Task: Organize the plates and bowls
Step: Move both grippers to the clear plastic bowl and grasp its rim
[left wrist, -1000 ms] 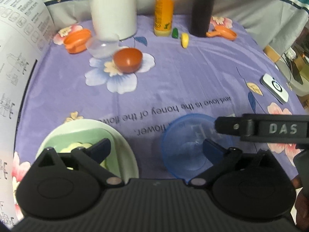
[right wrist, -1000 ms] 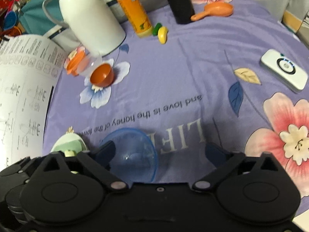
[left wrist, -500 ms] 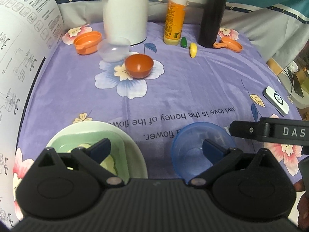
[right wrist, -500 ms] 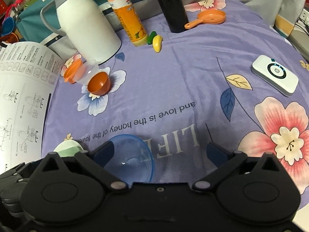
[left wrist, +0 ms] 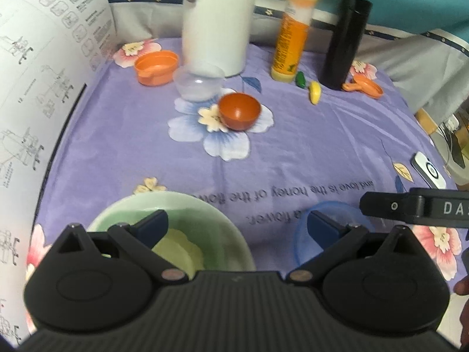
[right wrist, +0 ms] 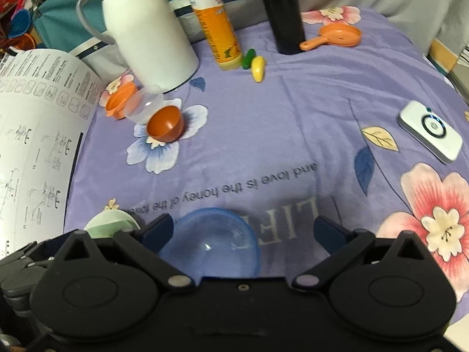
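My left gripper (left wrist: 236, 224) spread wide, empty, above green bowl (left wrist: 217, 220). My right gripper (right wrist: 244, 230) gaping too, over blue bowl (right wrist: 214, 242). Orange bowl (right wrist: 165, 124) far back.

Colours as I log them from both wrist views: tablecloth (right wrist: 293, 111) purple, printed with pink, white and blue flowers and dark lettering. Lower centre, translucent blue bowl (right wrist: 214, 242); lower left, pale green bowl (left wrist: 222, 234) holding something yellow-green. Mid-left, deep orange bowl (right wrist: 165, 124), clear cup (right wrist: 143, 105), lighter orange dish (right wrist: 118, 101). Upper frame: white jug (right wrist: 149, 38), orange-and-yellow bottle (right wrist: 217, 26), black flask (right wrist: 283, 8), orange pan (right wrist: 337, 36).
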### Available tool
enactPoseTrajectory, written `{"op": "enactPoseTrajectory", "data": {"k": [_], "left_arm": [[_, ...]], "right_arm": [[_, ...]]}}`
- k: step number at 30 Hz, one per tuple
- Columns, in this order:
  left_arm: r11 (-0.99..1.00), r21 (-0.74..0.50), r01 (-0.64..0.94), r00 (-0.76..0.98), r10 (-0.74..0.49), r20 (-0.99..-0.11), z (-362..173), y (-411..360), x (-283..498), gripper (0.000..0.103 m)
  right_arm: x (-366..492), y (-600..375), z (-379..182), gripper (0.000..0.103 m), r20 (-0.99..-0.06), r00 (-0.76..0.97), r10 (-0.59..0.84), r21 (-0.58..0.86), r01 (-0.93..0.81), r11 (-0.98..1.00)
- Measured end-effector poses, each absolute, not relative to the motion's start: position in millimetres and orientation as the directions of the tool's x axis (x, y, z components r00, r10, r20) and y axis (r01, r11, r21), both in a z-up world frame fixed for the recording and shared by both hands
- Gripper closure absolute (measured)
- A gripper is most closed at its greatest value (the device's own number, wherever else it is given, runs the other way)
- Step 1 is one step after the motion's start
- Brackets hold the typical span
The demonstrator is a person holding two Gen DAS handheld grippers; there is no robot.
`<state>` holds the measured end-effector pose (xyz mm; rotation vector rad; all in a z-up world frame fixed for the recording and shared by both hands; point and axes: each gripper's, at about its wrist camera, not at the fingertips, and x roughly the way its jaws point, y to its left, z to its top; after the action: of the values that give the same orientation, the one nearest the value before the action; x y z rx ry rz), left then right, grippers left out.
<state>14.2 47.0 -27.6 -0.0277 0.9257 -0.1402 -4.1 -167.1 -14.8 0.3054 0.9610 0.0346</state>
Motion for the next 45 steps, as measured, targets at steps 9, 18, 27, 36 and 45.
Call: {"op": "enactPoseTrajectory", "data": {"k": [9, 18, 27, 36, 45], "left_arm": [[0.998, -0.048, 0.052, 0.652, -0.07, -0.755, -14, 91, 45, 0.0], [0.999, -0.044, -0.005, 0.7, -0.028, -0.713, -6, 133, 104, 0.0], [0.999, -0.033, -0.01, 0.711, -0.016, -0.703, -19, 142, 173, 0.0], [0.998, -0.063, -0.019, 0.672, -0.034, -0.739, -53, 130, 232, 0.015], [0.994, -0.109, -0.018, 0.63, -0.074, -0.773, -81, 118, 262, 0.041]], "right_arm": [[29, -126, 7, 0.0, -0.781, 0.596, 0.186, 0.248, 0.023, 0.969], [97, -82, 31, 0.0, -0.753, 0.623, 0.211, 0.227, -0.054, 0.972], [174, -56, 23, 0.0, -0.743, 0.628, 0.232, 0.248, -0.063, 0.967], [243, -68, -16, 0.025, -0.774, 0.585, 0.242, 0.324, 0.038, 0.945], [274, -59, -50, 0.064, -0.791, 0.536, 0.296, 0.361, 0.018, 0.932]]}}
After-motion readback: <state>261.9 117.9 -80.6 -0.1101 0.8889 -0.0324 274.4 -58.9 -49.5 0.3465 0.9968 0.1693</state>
